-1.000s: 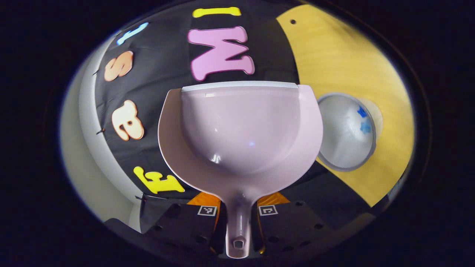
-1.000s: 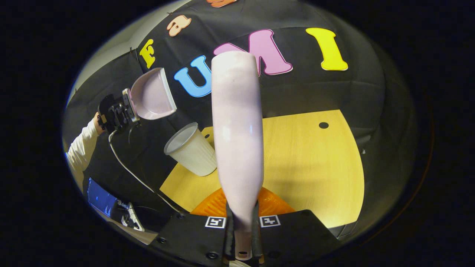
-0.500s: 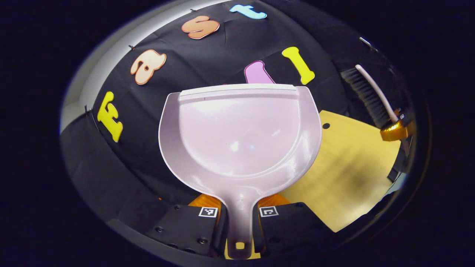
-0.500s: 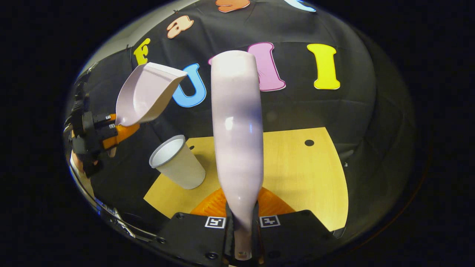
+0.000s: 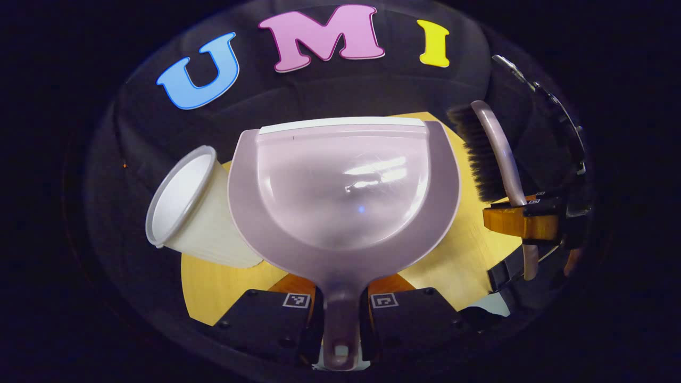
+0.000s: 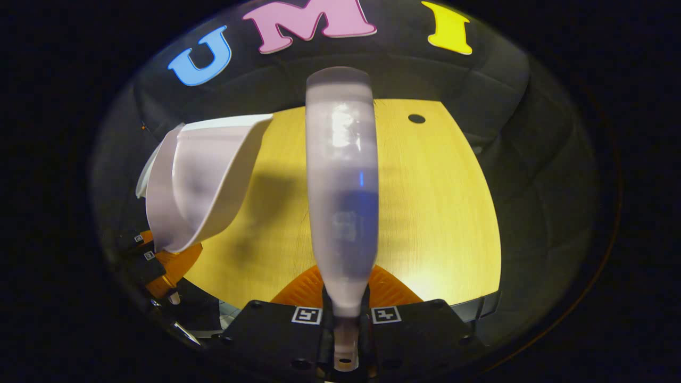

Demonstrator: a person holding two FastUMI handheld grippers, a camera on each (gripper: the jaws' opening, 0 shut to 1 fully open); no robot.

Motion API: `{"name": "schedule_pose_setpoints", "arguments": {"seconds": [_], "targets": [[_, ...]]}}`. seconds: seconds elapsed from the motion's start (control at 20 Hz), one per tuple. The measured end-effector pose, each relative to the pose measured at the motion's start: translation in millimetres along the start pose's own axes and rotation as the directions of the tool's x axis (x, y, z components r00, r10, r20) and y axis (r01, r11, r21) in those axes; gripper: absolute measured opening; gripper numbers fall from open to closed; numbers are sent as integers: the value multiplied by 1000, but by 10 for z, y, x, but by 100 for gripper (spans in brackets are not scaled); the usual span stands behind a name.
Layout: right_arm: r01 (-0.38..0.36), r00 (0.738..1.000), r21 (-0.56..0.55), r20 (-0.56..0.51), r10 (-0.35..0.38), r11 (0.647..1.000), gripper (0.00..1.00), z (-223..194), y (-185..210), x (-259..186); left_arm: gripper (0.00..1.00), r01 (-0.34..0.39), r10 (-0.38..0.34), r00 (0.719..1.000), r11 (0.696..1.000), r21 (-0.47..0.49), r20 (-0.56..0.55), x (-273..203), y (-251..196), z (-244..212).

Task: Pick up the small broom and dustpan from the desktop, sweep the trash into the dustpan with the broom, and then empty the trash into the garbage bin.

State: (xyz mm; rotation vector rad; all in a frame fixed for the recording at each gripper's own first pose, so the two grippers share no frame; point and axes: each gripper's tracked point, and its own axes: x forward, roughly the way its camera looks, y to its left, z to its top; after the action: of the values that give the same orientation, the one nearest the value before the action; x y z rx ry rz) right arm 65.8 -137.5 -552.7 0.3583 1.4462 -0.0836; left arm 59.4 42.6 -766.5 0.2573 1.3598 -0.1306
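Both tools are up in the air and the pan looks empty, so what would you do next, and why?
Probably lower the dustpan onto the bare desktop and let go: it looks empty, I see no trash on the wood, and the bin stands just beside it. The left gripper grips its handle; the right gripper holds the broom.

I count one dustpan, pale pink, its handle pinched between the fingers of my left gripper; one broom, its handle clamped in my right gripper; that makes two grippers, each with one tool. Near the left edge of the wooden desktop stands one white cup-shaped bin; there is one desktop, with one small round hole near its far edge; I count no loose scraps on the wood I can see.
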Motion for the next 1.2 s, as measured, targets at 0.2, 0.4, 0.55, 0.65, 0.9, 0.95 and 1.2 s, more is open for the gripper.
{"name": "schedule_pose_setpoints", "arguments": {"seconds": [0.2, 0.4, 0.55, 0.65, 0.9, 0.95, 1.2], "targets": [[28, 986, 48, -164, -19, 998, 19, -355, 36, 436, 25, 56, -67, 984, 996, -71, -168, 369, -93, -197], [81, 953, 20, -295, -71, 997, 19, -675, -3, 753, 25, 75, -113, 949, 987, -139, -293, 421, 65, 20], [113, 921, -26, -372, -115, 993, 19, -811, -1, 931, 27, 57, -107, 935, 987, -153, -337, 395, 13, 118], [129, 906, -40, -402, -134, 991, 19, -888, 31, 1016, 25, 62, -123, 923, 983, -174, -364, 383, -19, 135], [135, 879, -67, -453, -151, 989, 19, -861, 105, 1053, 25, 72, -152, 888, 978, -194, -434, 251, 4, 247], [137, 874, -53, -464, -146, 989, 12, -851, 114, 1031, 23, 69, -144, 889, 981, -184, -435, 257, -5, 228], [146, 874, -24, -464, -140, 989, 21, -843, 96, 1042, 27, 79, -159, 859, 980, -181, -487, 310, -11, 165]]}}
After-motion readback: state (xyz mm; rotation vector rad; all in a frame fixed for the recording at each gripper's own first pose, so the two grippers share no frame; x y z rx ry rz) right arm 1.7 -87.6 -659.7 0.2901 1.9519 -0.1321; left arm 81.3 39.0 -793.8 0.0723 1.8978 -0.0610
